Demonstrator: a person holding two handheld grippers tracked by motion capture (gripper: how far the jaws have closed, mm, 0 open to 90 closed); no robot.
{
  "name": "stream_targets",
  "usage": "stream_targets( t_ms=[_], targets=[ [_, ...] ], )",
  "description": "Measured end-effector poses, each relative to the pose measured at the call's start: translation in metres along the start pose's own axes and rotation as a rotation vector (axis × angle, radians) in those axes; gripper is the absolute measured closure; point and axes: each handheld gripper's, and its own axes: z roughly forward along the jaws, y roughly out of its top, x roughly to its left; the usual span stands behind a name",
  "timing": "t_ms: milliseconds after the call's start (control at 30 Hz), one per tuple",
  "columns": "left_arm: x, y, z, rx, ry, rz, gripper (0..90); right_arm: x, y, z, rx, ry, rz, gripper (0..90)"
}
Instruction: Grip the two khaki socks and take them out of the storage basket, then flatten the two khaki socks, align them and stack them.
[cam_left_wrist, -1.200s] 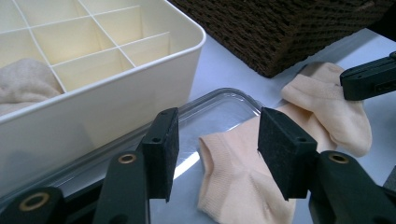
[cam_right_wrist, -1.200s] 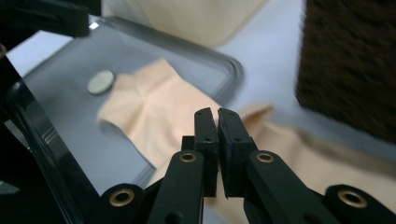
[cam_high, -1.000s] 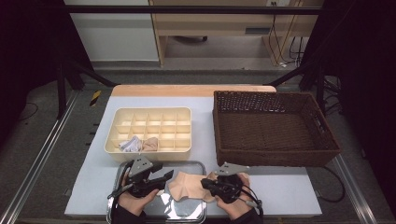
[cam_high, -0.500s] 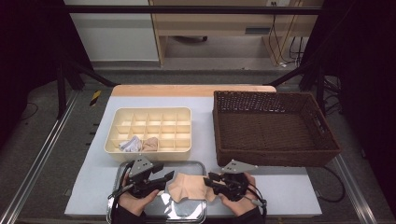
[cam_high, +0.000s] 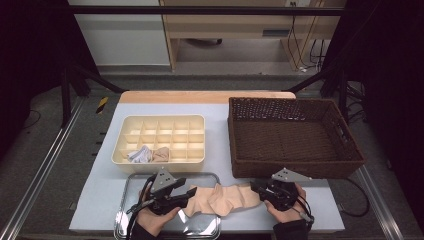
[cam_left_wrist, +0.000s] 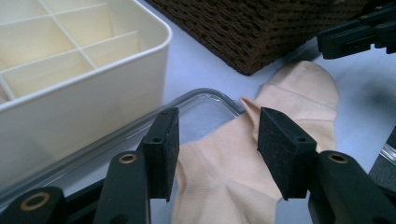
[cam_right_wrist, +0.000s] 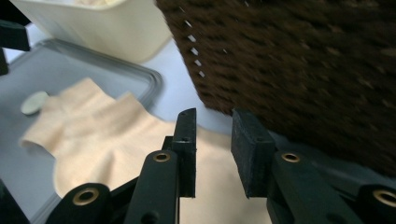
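Note:
A beige sock (cam_high: 225, 199) lies stretched out flat, one end on the metal tray (cam_high: 130, 200) and the other on the table. My left gripper (cam_high: 192, 195) is at its tray end. In the left gripper view the jaws (cam_left_wrist: 218, 114) stand wide apart with the sock (cam_left_wrist: 303, 88) lying between and under them, not pinched. My right gripper (cam_high: 256, 189) is at the sock's other end, beside the basket. Its jaws have just been opening, then eased slightly closer. They (cam_right_wrist: 215, 116) are parted with nothing between them, and the sock (cam_right_wrist: 107, 130) lies below.
A cream divided box (cam_high: 160, 118) stands behind the tray, with a white bundle (cam_high: 138, 155) and a beige bundle (cam_high: 161, 154) in its front cells. A brown wicker basket (cam_high: 295, 167) stands at the right, close to the right gripper. A small pale disc (cam_right_wrist: 33, 102) lies on the tray.
My right gripper has moved to the right, drawing the sock out longer, and its jaws have opened off the sock. The left gripper has hardly shifted.

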Motion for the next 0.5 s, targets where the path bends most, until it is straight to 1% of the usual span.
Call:
stream_targets(
  t_ms=[100, 200, 267, 367, 433, 500],
  targets=[
    [-0.01, 0.002, 0.008, 0.013, -0.013, 0.02, 48.8, -0.006, -0.005, -0.001, 0.025, -0.02, -0.009, 70.8],
    [-0.02, 0.001, 0.017, 0.028, -0.02, 0.048, 49.3, -0.009, -0.007, -0.003, 0.038, -0.032, -0.016, 69.7],
    [-0.025, 0.001, 0.022, 0.034, -0.025, 0.062, 50.6, -0.01, -0.007, -0.004, 0.039, -0.038, -0.023, 69.2],
    [-0.029, -0.002, 0.03, 0.051, -0.019, 0.08, 52.4, -0.013, -0.009, -0.006, 0.039, -0.048, -0.017, 69.6],
    [-0.031, -0.004, 0.034, 0.064, -0.015, 0.086, 53.0, -0.016, -0.01, -0.006, 0.042, -0.067, -0.009, 72.1],
    [-0.032, -0.006, 0.037, 0.072, -0.014, 0.084, 54.1, -0.019, -0.011, -0.005, 0.049, -0.076, 0.0, 73.9]
  ],
)
